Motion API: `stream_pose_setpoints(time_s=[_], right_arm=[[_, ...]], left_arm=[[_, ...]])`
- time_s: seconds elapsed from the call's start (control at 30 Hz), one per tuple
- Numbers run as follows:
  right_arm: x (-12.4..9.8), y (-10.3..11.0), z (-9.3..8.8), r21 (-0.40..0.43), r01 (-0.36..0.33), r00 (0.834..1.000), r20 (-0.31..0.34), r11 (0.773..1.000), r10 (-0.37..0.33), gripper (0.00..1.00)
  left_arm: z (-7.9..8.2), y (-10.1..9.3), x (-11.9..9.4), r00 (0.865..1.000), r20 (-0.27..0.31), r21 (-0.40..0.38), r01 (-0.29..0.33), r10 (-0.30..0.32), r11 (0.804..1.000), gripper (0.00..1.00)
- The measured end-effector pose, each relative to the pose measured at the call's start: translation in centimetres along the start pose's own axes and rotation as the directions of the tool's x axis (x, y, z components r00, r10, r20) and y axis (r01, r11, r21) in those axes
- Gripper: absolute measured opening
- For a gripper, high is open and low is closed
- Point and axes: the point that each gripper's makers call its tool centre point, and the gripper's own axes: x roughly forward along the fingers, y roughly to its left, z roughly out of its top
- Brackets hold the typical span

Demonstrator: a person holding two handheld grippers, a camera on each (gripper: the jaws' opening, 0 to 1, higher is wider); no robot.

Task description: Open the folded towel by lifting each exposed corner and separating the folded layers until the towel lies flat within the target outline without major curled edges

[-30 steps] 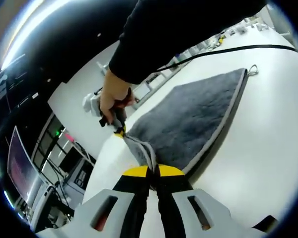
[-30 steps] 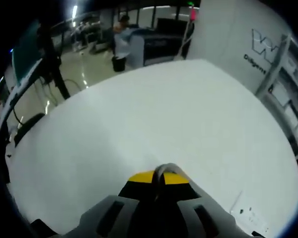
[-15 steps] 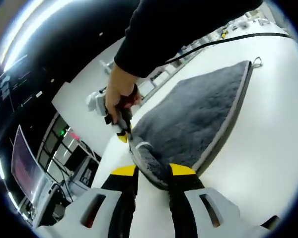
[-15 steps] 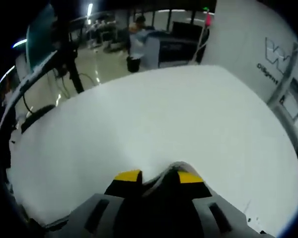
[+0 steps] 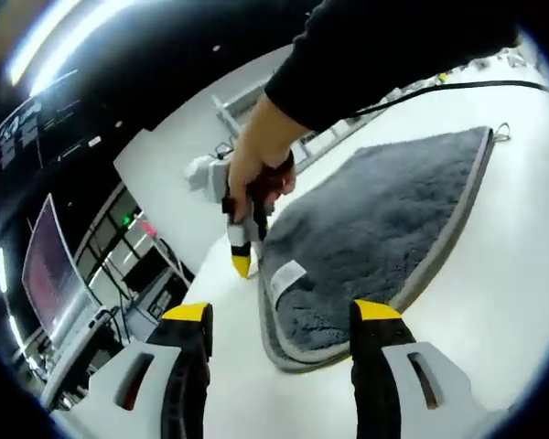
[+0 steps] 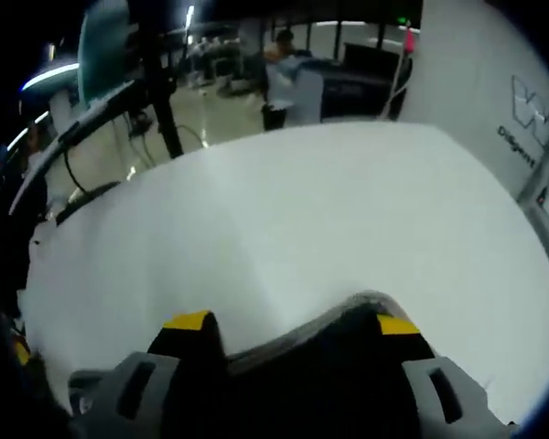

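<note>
So the grey towel [image 5: 375, 229] is lying spread out on the white desk [image 5: 494, 302], fluffy side up, with a lighter grey trim running round the edge. In the left gripper view its near corner sits right between the yellow tips of the left gripper [image 5: 284, 315], whose jaws are spread wide with nothing pinched in them. There's a small white care tag [image 5: 286, 275] sewn on by that corner, and a little metal ring [image 5: 503, 131] at the far corner. A black cable [image 5: 457, 87] runs across the desk behind the towel.

Same view also catches the right gripper [image 5: 242, 263] coming in from above, held by a hand [image 5: 256, 169] in a dark sleeve [image 5: 393, 46]. Its yellow tip points down at the desk just beside the towel's edge, near the tag.

In the right gripper view the 2 yellow tips stand well apart too, so those jaws are released as well. A curved bit of the trimmed edge shows between them, low in the view; it's blurry, so I think it's just resting there rather than being touched, but I can't really tell. Beyond it is bare white desk, then a person [image 6: 284, 78] standing way back on the room floor [image 6: 210, 114].
</note>
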Motion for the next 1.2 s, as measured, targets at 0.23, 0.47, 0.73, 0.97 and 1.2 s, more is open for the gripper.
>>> stream_pose_setpoints(time_s=[0.23, 0.47, 0.73, 0.97, 1.2], right_arm=[[-0.3, 1.0, 2.2, 0.088, -0.163, 0.982, 0.114, 0.983, 0.152, 1.0], [-0.3, -2.5, 6.6, 0.109, -0.225, 0.959, 0.2, 0.968, 0.2, 0.99], [-5.7, 0.9, 3.4, 0.045, -0.204, 0.942, 0.28, 0.978, 0.184, 0.98], [-9.9, -0.7, 1.9, 0.008, -0.095, 0.927, 0.364, 0.995, 0.085, 0.99], [-15.9, -2.3, 0.3, -0.012, 0.022, 0.889, 0.458, 1.0, -0.014, 0.99]], left_arm=[[-0.3, -1.1, 0.2, 0.992, 0.023, -0.211, 0.126, -0.124, 0.969, 0.84], [-0.8, -1.4, 0.0, 0.984, 0.033, -0.288, 0.179, -0.177, 0.941, 0.92], [-1.1, -2.2, -0.5, 0.969, 0.043, -0.359, 0.243, -0.244, 0.901, 0.97], [0.6, -3.1, -1.1, 0.958, 0.091, -0.413, 0.286, -0.273, 0.865, 0.97], [2.3, -3.8, -1.5, 0.946, 0.143, -0.481, 0.324, -0.292, 0.815, 0.96]])
